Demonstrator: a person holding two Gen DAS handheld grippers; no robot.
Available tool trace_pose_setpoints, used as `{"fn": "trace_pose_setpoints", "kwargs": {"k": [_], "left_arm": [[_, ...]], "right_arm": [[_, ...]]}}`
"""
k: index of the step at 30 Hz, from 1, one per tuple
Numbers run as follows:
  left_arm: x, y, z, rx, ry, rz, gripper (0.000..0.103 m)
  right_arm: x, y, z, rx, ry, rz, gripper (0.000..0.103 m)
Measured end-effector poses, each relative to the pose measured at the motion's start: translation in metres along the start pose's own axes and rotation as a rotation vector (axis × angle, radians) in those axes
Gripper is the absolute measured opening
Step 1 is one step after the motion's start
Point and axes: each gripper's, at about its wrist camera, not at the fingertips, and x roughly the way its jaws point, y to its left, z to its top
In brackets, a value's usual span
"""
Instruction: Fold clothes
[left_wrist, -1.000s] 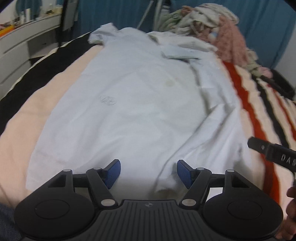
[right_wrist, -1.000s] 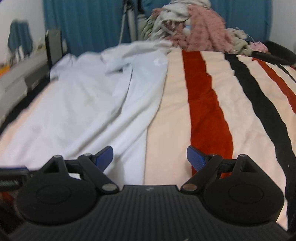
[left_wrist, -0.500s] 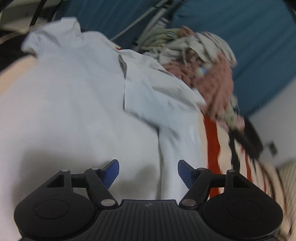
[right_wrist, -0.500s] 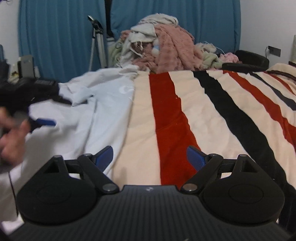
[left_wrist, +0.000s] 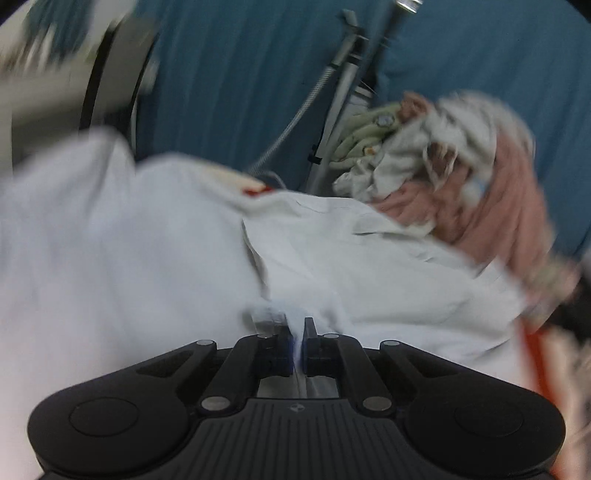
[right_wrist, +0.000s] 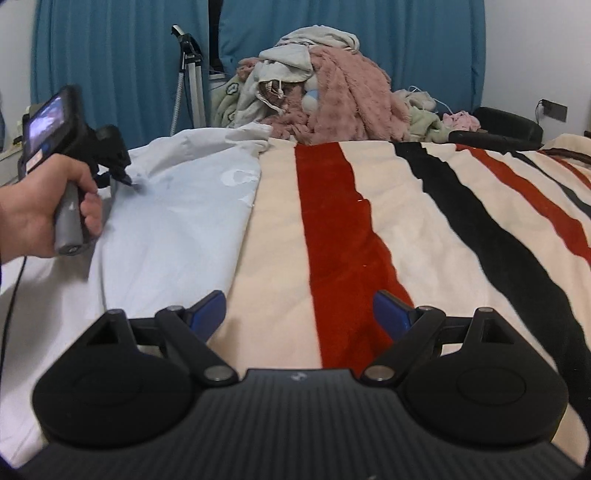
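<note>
A pale blue shirt lies spread over the left side of a striped bed; the left wrist view shows it close up and blurred. My left gripper is shut on a fold of the shirt near its upper part. In the right wrist view that same gripper pinches the cloth, held by a hand. My right gripper hangs open low over the blanket, beside the shirt's right edge, with nothing between its fingers.
A striped cream, red and black blanket covers the bed. A heap of pink and grey clothes sits at the far end before blue curtains. A metal stand rises at the back left.
My left gripper moved up the shirt toward its collar end and closed on a fold of cloth. My right gripper stayed open and shifted little.
</note>
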Motion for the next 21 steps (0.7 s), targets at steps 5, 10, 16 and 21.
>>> {"fn": "trace_pose_setpoints", "kwargs": {"k": [5,10,16,21], "left_arm": [[-0.012,-0.009,0.005,0.177,-0.014,0.095,0.040],[-0.065,-0.008,-0.016,0.270,0.026,0.088,0.049],[-0.197,0.012,-0.094,0.220,0.164,-0.100,0.053],[-0.279,0.028,-0.167,0.207,0.264,-0.193,0.064]], "right_arm": [[0.007,0.001,0.000,-0.004,-0.014,0.008,0.088],[0.004,0.002,0.001,-0.007,-0.042,0.018,0.088],[-0.022,0.000,0.007,0.001,-0.104,0.032,0.088],[-0.049,0.001,0.011,-0.016,-0.135,0.022,0.088]]}}
